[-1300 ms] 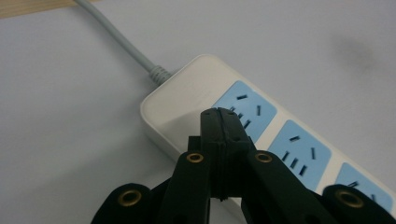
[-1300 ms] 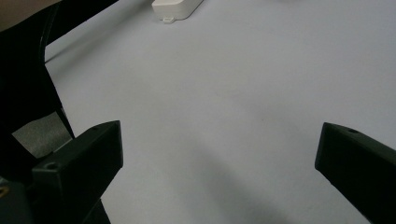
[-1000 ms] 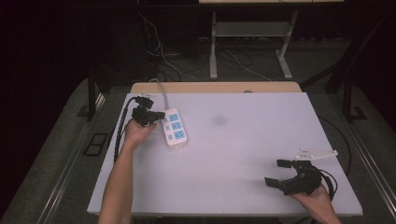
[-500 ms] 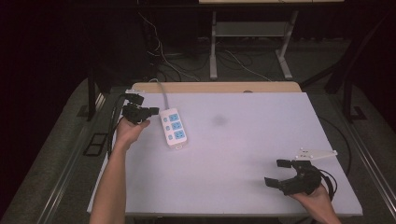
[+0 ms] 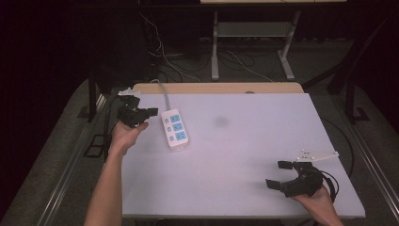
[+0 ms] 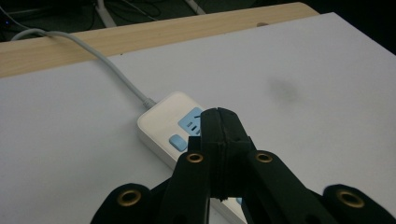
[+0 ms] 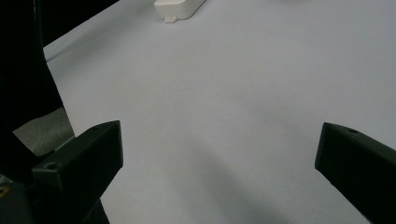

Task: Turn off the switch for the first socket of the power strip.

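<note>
The right tongs [image 5: 281, 175] rest wide apart and empty at the near right corner of the bench [image 5: 263, 141], well clear of the work. Farther off, the left tongs [image 5: 149, 112] hover pressed together with nothing between them, just left of the power strip [image 5: 175, 129], which lies flat on the bench's far left part. The step looks like an approach to the strip; next the tongs must spread or press a switch. Its cord [image 5: 163, 93] trails off the far edge, unobstructed.

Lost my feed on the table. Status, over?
Left gripper shut, empty, beside power strip. Right gripper open, empty, near table corner. Strip flat, corded, untouched. Nothing in the way.
</note>
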The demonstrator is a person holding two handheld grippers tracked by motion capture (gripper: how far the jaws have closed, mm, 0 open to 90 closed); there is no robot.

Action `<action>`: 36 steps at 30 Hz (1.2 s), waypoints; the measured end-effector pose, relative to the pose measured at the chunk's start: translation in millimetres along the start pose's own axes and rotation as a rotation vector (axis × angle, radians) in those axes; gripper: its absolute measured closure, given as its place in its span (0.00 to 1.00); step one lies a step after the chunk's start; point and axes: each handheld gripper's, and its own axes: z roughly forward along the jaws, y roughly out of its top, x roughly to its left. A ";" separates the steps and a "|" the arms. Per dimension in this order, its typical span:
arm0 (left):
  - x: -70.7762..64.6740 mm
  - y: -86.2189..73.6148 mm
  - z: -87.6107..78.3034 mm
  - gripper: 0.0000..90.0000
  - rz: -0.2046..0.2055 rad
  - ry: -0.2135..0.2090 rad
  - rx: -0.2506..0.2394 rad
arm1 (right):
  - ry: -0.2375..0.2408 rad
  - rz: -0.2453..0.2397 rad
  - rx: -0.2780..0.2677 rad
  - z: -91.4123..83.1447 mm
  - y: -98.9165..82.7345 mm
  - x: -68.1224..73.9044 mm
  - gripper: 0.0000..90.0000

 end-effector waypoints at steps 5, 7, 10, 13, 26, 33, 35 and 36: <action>-7.5 -2.0 -10.8 0.85 0.004 -0.015 -0.039 | 0.001 0.004 -0.009 -1.4 0.2 -0.5 0.01; -9.3 -3.2 -14.9 0.81 0.005 -0.031 -0.053 | 0.001 0.004 -0.010 -1.5 0.2 -0.3 0.01; -10.5 -5.4 -21.0 0.69 -0.014 -0.052 -0.068 | 0.001 0.004 -0.011 -1.6 0.2 -0.3 0.01; -12.1 -8.8 -26.1 0.54 -0.022 -0.064 -0.076 | 0.001 0.005 -0.013 -1.9 0.3 -0.5 0.01; -23.5 -22.4 -42.0 0.13 0.010 -0.134 -0.115 | -0.003 0.005 -0.016 -2.4 0.2 -0.2 0.01; -34.1 -26.7 -46.3 0.00 0.033 -0.151 -0.096 | -0.003 0.007 -0.018 -2.5 0.2 -0.4 0.01; -37.7 -29.3 -47.6 0.00 0.051 -0.145 -0.087 | -0.003 0.006 -0.018 -2.5 0.2 -0.4 0.01; -39.3 -30.9 -47.9 0.00 0.052 -0.148 -0.087 | -0.004 0.006 -0.018 -2.5 0.2 -0.3 0.01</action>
